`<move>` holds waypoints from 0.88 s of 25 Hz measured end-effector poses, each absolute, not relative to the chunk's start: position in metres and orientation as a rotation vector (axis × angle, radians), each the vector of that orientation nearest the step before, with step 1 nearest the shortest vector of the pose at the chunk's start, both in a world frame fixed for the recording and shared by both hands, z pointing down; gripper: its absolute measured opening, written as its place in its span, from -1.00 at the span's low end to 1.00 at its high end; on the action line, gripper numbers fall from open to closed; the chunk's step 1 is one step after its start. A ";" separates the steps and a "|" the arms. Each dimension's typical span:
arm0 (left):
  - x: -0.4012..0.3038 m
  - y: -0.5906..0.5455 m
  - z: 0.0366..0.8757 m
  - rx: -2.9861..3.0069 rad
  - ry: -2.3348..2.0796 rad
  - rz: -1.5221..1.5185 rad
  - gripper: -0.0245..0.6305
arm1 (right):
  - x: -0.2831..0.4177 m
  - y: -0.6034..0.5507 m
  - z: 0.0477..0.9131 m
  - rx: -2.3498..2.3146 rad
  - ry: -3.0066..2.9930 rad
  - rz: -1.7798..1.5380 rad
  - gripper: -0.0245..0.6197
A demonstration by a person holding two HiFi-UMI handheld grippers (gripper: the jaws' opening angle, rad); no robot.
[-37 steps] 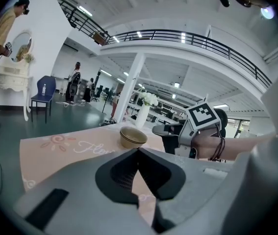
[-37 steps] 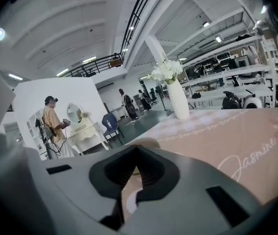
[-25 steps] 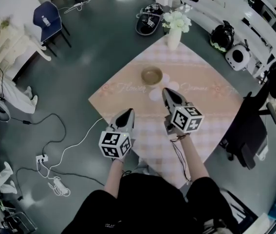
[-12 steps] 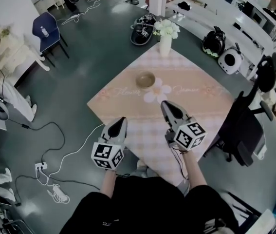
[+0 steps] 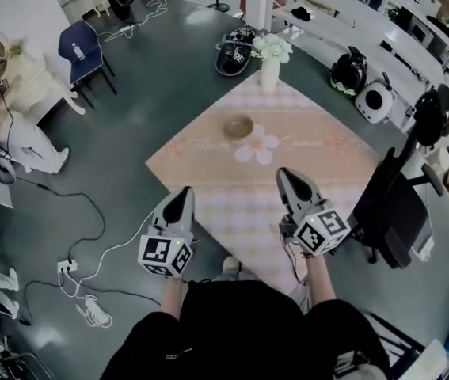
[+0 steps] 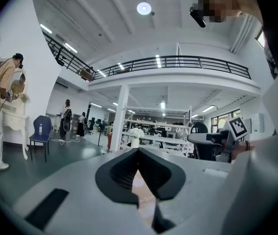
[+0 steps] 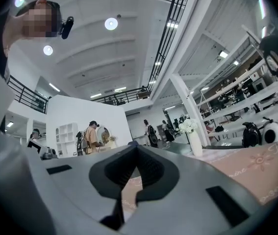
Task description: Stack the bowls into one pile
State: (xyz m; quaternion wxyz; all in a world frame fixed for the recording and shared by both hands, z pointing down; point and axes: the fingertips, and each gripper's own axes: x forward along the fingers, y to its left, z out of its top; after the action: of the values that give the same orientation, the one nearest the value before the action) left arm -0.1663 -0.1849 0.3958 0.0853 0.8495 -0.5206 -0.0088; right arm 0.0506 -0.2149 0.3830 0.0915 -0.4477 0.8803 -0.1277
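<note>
The left tool (image 5: 182, 192) and right tool (image 5: 287, 174) are both closed, holding nothing.

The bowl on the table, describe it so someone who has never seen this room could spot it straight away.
Find the table draped in a pink checked cloth on the grey floor. Toward its far corner, between the white vase of flowers and the white flower print on the cloth, sits the bowl. It is small, round and brown, the only dish there.
</note>
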 end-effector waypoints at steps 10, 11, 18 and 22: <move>-0.186 -0.162 0.371 2.539 -1.645 -0.095 -0.93 | 0.072 -0.192 0.369 -1.407 2.546 -0.325 -0.95; -0.187 -0.161 0.369 2.541 -1.653 -0.102 -0.93 | 0.073 -0.191 0.368 -1.410 2.543 -0.320 -0.94; -0.195 -0.158 0.361 2.531 -1.698 -0.120 -0.93 | 0.072 -0.190 0.364 -1.427 2.560 -0.280 -0.95; -0.192 -0.155 0.359 2.532 -1.704 -0.118 -0.93 | 0.073 -0.189 0.361 -1.439 2.564 -0.257 -0.95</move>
State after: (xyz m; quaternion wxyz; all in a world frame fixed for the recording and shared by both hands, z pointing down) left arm -0.1923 -0.1552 0.3592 0.0434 0.8282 -0.5574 -0.0387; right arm 0.0730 -0.1892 0.3614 0.0948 -0.4853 0.8649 -0.0867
